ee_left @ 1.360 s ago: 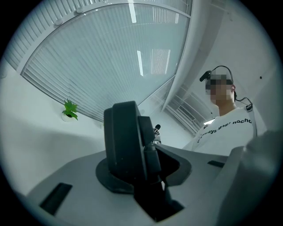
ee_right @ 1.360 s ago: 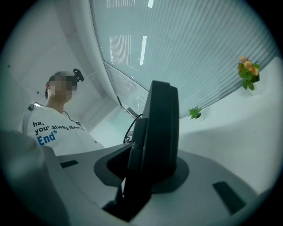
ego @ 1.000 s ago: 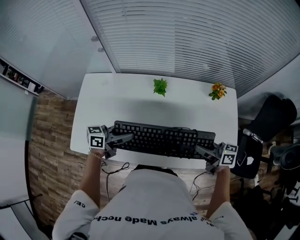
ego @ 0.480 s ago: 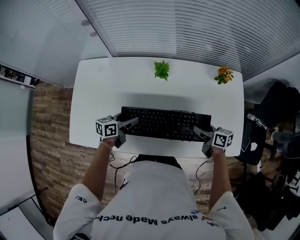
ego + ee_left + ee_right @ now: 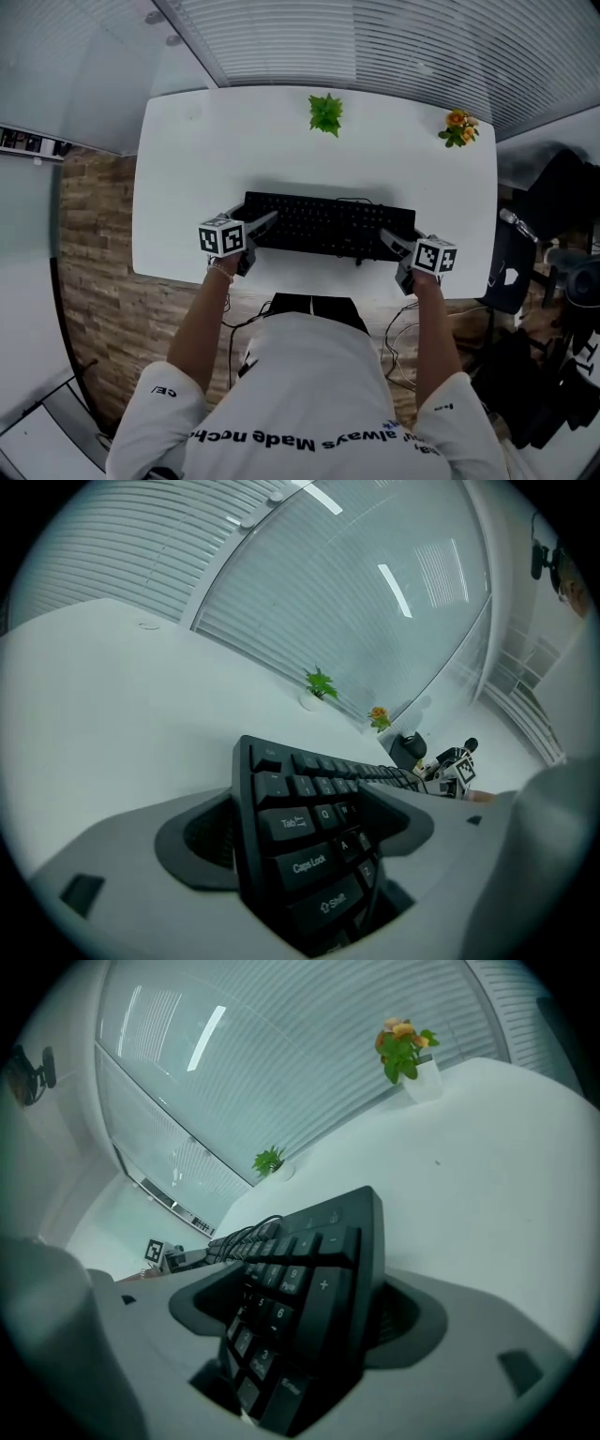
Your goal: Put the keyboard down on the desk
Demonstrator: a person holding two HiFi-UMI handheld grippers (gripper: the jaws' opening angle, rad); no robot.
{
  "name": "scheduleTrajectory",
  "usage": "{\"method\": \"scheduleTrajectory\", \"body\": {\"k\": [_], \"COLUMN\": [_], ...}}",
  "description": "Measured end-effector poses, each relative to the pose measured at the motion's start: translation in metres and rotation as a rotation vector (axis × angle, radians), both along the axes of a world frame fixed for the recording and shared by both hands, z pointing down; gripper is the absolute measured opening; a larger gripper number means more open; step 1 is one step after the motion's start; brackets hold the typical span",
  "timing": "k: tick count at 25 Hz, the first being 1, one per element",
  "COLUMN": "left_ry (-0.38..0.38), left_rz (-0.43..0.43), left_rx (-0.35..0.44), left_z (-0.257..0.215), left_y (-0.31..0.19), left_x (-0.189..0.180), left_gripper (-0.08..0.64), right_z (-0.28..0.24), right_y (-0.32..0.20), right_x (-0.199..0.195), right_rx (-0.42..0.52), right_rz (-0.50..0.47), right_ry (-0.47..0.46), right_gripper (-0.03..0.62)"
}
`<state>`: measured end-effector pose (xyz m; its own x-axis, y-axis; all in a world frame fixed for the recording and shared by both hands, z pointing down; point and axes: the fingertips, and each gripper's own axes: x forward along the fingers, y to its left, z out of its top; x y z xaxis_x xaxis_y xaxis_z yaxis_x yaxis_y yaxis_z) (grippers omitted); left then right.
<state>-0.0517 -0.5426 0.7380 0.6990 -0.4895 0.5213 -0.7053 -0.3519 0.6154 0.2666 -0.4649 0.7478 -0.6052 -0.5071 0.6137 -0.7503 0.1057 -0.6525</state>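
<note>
The left gripper (image 5: pixel 258 232) has just been opening its jaws and now stands released, with the left end of the black keyboard (image 5: pixel 328 227) between them, the Tab and Caps Lock keys nearest its camera. The keyboard lies flat near the front edge of the white desk (image 5: pixel 187 178). At its numpad end the right gripper (image 5: pixel 395 253) has likewise been spreading its jaws and no longer clamps it. A green plant (image 5: pixel 325 112) and an orange-flowered plant (image 5: pixel 458 127) stand along the far edge.
</note>
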Motion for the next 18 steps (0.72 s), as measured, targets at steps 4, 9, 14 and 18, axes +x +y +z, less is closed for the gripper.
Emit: {"method": "scheduleTrajectory", "body": {"k": [4,9,14,18], "left_ry": [-0.046,-0.144,-0.218,-0.272], "left_rz": [-0.027,-0.034,-0.023,-0.047], "left_rx": [0.010,0.035,0.055,0.062], "left_z": [0.008,0.010,0.013,0.015], "left_y": [0.000,-0.001,-0.002,-0.003], "left_x": [-0.002,-0.005,-0.007,-0.011], "left_gripper": [0.396,0.405,0.407,0.408], "right_z": [0.008,0.009,0.013,0.016], "right_y": [-0.006,-0.008,-0.007,-0.008], "right_x": [0.004,0.005,0.004,0.004], "right_rx": [0.001,0.005,0.016,0.014], "right_rz": [0.032,0.039,0.044,0.067], "right_ry": [0.080,0.133,0.209,0.268], "right_gripper": [0.431,0.434,0.448,0.458]}}
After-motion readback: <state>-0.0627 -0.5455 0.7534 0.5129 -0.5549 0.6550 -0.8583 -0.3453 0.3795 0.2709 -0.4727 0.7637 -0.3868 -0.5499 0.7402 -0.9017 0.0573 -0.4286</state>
